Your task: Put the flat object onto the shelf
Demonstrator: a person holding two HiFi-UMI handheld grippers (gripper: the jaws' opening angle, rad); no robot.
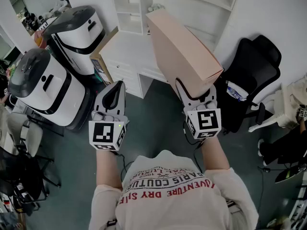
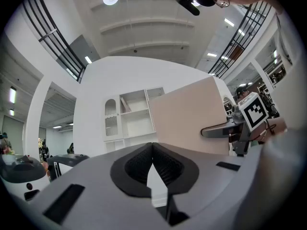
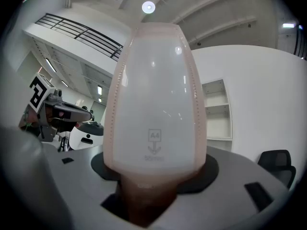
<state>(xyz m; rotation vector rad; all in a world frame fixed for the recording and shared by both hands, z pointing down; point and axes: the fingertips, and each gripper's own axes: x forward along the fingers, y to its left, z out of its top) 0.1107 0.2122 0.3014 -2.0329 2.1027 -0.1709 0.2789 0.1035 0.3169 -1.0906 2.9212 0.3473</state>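
A flat pale pink file box (image 1: 181, 51) stands up out of my right gripper (image 1: 195, 96), which is shut on its lower end. In the right gripper view the box (image 3: 154, 109) fills the middle, narrow edge toward the camera, wedged between the jaws. In the left gripper view its broad side (image 2: 188, 116) shows, with the right gripper (image 2: 225, 128) clamped on it. My left gripper (image 1: 114, 98) is held level beside it, jaws shut with nothing between them (image 2: 152, 163). The white shelf unit (image 1: 130, 8) stands ahead against the wall, with open compartments (image 2: 136, 116).
Two white-and-black machines (image 1: 45, 85) (image 1: 79, 32) stand at the left. A cardboard box (image 1: 101, 56) leans by the white cabinet (image 1: 127, 56). A black office chair (image 1: 252, 75) is at the right, with a white chair (image 1: 283, 109) beyond it.
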